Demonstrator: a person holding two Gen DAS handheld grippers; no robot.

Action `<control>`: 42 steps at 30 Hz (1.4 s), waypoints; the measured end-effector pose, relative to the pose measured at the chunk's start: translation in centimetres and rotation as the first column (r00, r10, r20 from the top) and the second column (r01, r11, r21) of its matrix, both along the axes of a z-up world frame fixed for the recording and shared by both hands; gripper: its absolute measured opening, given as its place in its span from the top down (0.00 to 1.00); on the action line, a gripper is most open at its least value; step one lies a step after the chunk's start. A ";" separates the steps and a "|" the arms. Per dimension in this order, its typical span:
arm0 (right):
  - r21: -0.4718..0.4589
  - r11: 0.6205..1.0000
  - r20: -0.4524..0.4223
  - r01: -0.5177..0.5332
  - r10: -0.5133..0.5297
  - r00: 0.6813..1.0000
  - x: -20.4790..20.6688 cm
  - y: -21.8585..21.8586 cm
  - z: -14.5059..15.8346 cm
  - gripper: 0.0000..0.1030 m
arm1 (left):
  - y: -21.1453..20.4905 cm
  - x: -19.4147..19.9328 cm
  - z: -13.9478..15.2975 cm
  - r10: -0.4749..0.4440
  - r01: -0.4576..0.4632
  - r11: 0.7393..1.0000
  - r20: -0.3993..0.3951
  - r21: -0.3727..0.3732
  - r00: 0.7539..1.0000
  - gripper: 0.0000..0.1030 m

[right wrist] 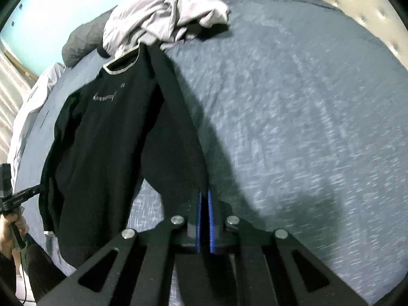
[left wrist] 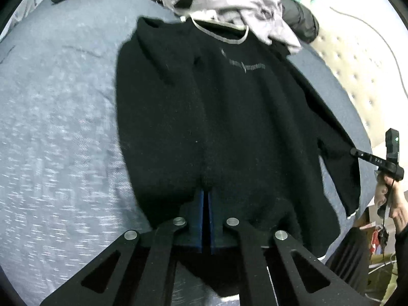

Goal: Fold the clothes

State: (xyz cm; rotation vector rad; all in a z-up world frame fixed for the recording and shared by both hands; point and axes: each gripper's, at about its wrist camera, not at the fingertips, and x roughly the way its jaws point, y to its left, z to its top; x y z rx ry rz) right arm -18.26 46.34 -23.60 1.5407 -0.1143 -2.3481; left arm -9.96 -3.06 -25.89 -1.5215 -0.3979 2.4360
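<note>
From the left wrist, the left hand-held gripper [left wrist: 206,199] is pinched on the hem of the black sweatshirt [left wrist: 216,107], which runs lengthwise away up the bed [left wrist: 63,114], collar farthest. Only here the right hand-held gripper [left wrist: 353,151] shows from outside, at the sleeve. From the right wrist, that gripper is clamped on the sleeve [right wrist: 178,132]; the body lies leftward.

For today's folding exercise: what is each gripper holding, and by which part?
Both hold the black sweater. The left gripper pinches its bottom hem; the right gripper pinches the end of a sleeve.
</note>
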 end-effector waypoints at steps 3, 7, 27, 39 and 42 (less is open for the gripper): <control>0.011 1.000 -0.027 0.005 -0.005 1.000 -0.4 0.9 1.9 0.96 | -2.8 0.8 2.2 0.035 -0.036 0.999 -0.051 -0.021 0.998 0.97; 0.040 0.999 -0.059 0.022 -0.020 0.998 -1.3 2.1 3.9 0.96 | -7.8 1.1 4.8 0.109 -0.116 0.991 -0.092 -0.074 0.990 0.97; 0.244 0.938 -0.121 0.246 -0.223 0.967 -6.9 6.8 6.4 0.96 | -26.9 0.5 8.4 0.407 -0.425 0.871 -0.122 -0.247 0.905 0.94; 0.031 0.998 -0.037 0.054 -0.053 0.998 -0.7 1.3 4.1 0.59 | -17.5 1.9 5.3 0.226 -0.231 0.961 -0.051 -0.154 0.973 0.63; -0.008 0.998 0.039 -0.065 0.065 0.997 2.2 -2.4 1.9 0.59 | -12.8 2.0 4.4 0.120 -0.123 0.984 -0.028 -0.128 0.992 0.63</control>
